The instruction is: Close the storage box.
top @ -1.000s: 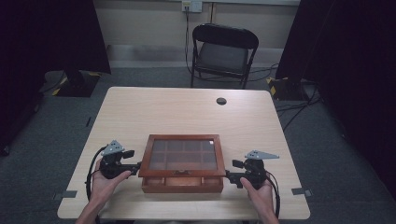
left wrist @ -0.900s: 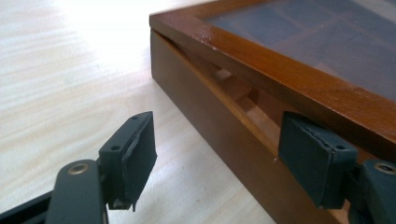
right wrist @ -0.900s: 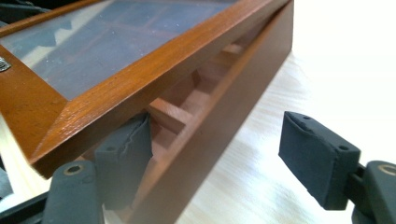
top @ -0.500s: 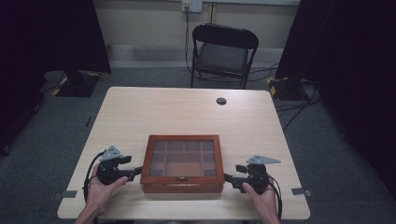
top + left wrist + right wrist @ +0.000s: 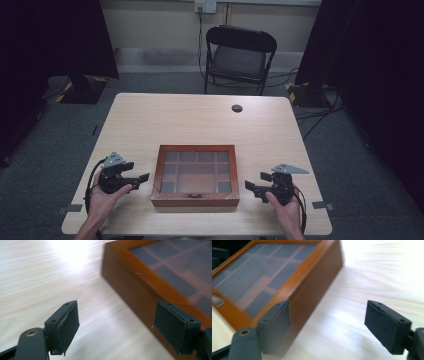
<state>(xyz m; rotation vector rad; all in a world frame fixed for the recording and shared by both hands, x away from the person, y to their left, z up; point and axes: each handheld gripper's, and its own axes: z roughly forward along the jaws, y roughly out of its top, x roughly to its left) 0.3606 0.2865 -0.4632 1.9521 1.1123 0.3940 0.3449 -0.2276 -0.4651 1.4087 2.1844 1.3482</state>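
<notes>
The right gripper (image 5: 327,325) has its two black jaws spread wide apart, with nothing between them. The wooden box (image 5: 312,282) lies on the pale table (image 5: 374,277), its dark glass lid (image 5: 254,272) closed and crossed by a grid. The left jaw overlaps the box's side wall; whether they touch cannot be told. The box is blurred.

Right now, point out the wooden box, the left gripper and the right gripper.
wooden box (image 5: 195,199): high view, front wall.
left gripper (image 5: 143,178): high view, between its open fingertips.
right gripper (image 5: 249,187): high view, between its open fingertips.
</notes>
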